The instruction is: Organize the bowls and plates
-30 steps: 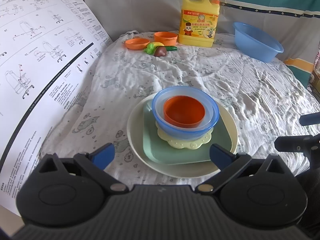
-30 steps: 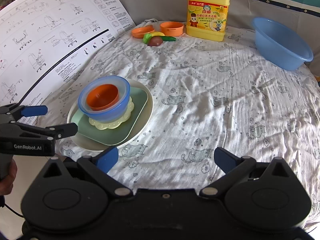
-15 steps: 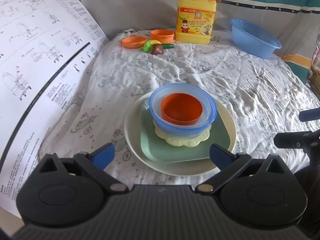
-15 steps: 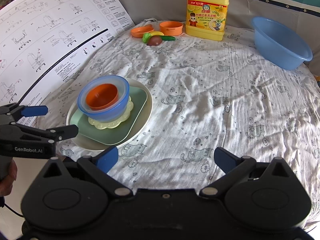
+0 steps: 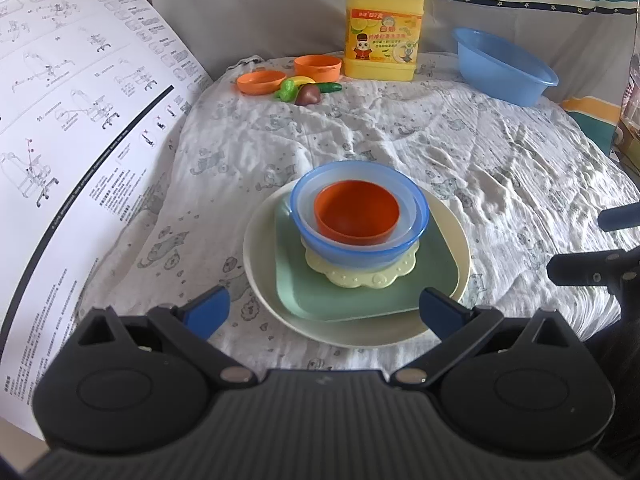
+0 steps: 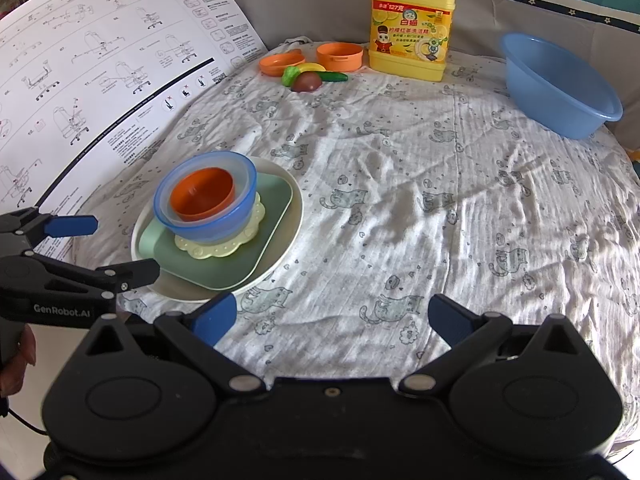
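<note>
A stack stands on the cloth: a cream round plate (image 5: 256, 280) (image 6: 288, 236), a green square plate (image 5: 352, 300) (image 6: 224, 268), a yellow scalloped plate (image 5: 360, 278) (image 6: 212, 250), a blue bowl (image 5: 356, 250) (image 6: 244, 176), and an orange bowl (image 5: 356, 216) (image 6: 202, 198) nested inside. My left gripper (image 5: 322, 314) (image 6: 104, 248) hovers open just short of the stack's near edge, holding nothing. My right gripper (image 6: 332, 318) is open over bare cloth to the right of the stack; its fingers (image 5: 580, 270) show at the left wrist view's right edge.
At the back stand a yellow detergent bottle (image 6: 412, 28), a small orange bowl (image 6: 340, 56), an orange dish (image 6: 278, 64) and toy vegetables (image 6: 306, 78). A blue basin (image 6: 560, 88) sits back right. A large instruction sheet (image 6: 100, 64) rises on the left.
The left gripper has drawn back a little from the stack and tilted slightly; the stack now sits a bit farther away. The right gripper has hardly moved.
</note>
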